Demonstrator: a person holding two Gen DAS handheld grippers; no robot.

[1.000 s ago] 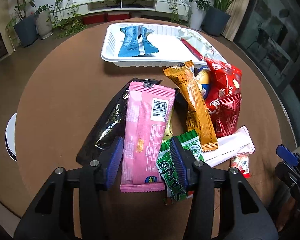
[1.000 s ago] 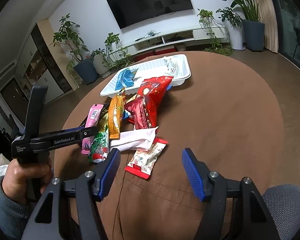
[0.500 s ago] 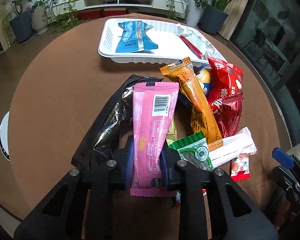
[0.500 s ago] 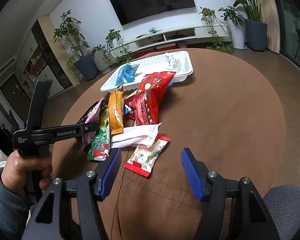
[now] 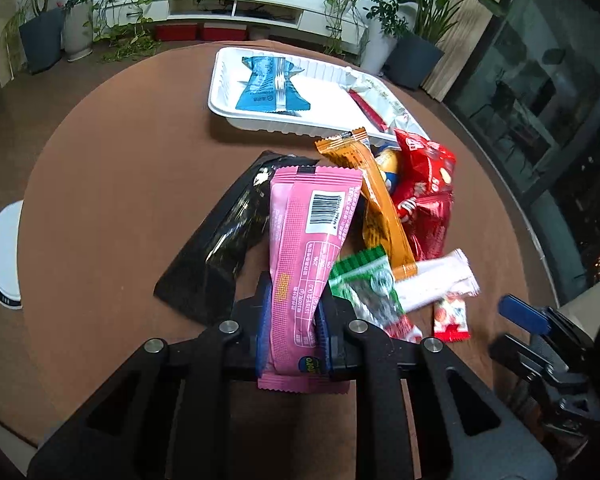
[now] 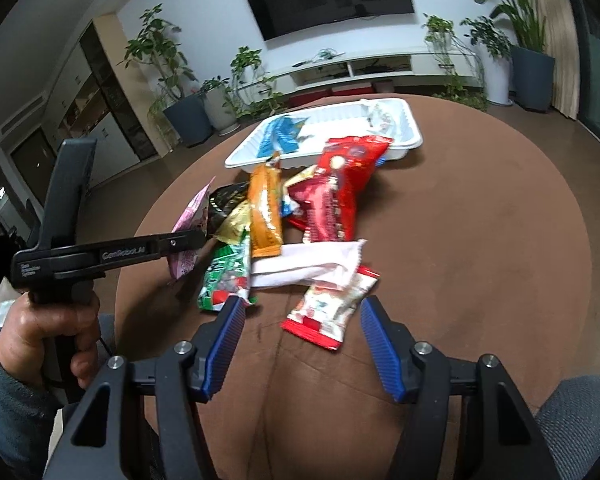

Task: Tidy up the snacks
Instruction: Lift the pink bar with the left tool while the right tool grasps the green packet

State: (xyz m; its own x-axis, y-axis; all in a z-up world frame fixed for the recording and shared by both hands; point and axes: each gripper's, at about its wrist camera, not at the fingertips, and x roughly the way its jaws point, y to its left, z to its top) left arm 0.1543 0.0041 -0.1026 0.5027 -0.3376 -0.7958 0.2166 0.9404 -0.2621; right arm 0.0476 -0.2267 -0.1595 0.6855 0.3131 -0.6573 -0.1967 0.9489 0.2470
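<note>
On a round brown worktop [image 5: 112, 168], a pile of snack packets lies just in front of a white plastic tray [image 5: 296, 124] that holds a blue wrapper [image 5: 270, 88] and a white-and-red packet [image 5: 374, 100]. The left tool [image 5: 290, 322] has its blue pads closing tight on the near end of a long pink packet [image 5: 312, 240], which is pinched between them and angled up above a black packet [image 5: 216, 248]. Beside it lie green [image 5: 366, 288], orange [image 5: 380, 200], red [image 5: 426, 196] and white [image 5: 436, 280] packets. The right tool [image 6: 302, 344] hangs with its fingers apart and nothing gripped, just short of a small red-edged packet [image 6: 330, 310]
</note>
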